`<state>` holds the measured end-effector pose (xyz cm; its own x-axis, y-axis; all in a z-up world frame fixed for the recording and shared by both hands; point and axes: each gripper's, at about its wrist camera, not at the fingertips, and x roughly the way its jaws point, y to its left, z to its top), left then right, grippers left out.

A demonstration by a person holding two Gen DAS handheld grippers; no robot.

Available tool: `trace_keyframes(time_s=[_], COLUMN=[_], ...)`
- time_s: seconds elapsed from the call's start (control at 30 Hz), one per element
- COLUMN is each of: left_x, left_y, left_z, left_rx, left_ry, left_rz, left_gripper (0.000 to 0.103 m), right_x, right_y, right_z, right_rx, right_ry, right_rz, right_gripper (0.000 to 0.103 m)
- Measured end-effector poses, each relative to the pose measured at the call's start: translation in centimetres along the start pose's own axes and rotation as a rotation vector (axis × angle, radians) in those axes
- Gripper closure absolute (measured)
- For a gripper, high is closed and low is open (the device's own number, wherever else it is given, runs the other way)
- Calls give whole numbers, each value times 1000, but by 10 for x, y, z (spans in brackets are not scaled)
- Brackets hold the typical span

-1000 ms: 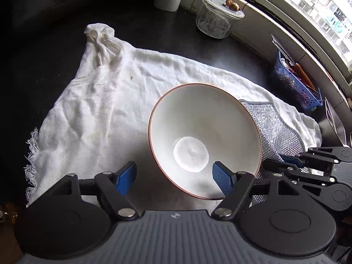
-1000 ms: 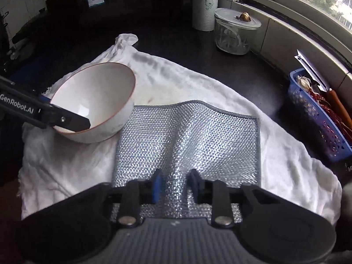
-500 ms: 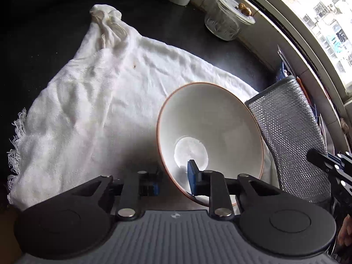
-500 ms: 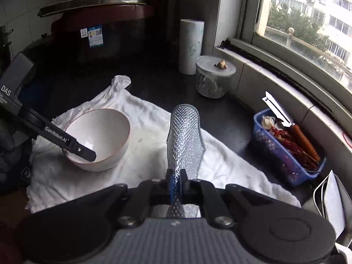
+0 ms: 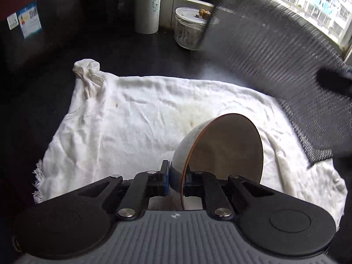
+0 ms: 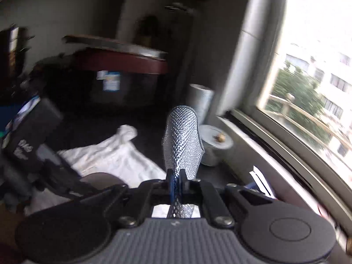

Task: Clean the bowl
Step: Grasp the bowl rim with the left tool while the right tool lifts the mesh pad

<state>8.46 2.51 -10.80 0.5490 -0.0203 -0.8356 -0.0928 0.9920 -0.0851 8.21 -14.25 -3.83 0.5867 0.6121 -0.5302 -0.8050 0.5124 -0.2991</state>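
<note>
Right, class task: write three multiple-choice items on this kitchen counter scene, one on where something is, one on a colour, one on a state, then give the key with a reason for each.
1. Where does the glass jar stand?
A. on the white cloth
B. on the dark counter, beside the paper roll
C. inside the bowl

2. What colour is the bowl's rim line?
A. reddish brown
B. green
C. blue

3. What is the right gripper doing?
A. standing open over the cloth
B. clamped on the bowl
C. shut on the silver mesh cloth

Key: 1 B, the jar sits on bare counter behind the white cloth. 2 A, a reddish brown line edges the bowl. 3 C, its blue pads pinch the mesh, which stands up ahead; the left gripper grips the bowl's rim.
</note>
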Motion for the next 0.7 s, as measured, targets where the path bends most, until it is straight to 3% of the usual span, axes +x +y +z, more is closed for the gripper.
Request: trace_keyframes(time_s=[0.13,0.27,0.53,0.7], left_x=[-1,-1,0,2], left_y=[3,9,17,27], left_z=[-1,-3,-5,-7], left_rx=[-40,-82,-110,-203], left_ry=[19,37,40,50], left_rz=[-28,-65,-112,-139], left_gripper=[90,88,88,88], right_x=[17,55,94,112], right_y=[52,74,49,39], right_z=[-26,-50,-39,-38], right_rx=[-209,-253,-54,65], right_ry=[46,133,208,260], right_rz=[78,128,153,198], right_gripper=[99,99,99,99])
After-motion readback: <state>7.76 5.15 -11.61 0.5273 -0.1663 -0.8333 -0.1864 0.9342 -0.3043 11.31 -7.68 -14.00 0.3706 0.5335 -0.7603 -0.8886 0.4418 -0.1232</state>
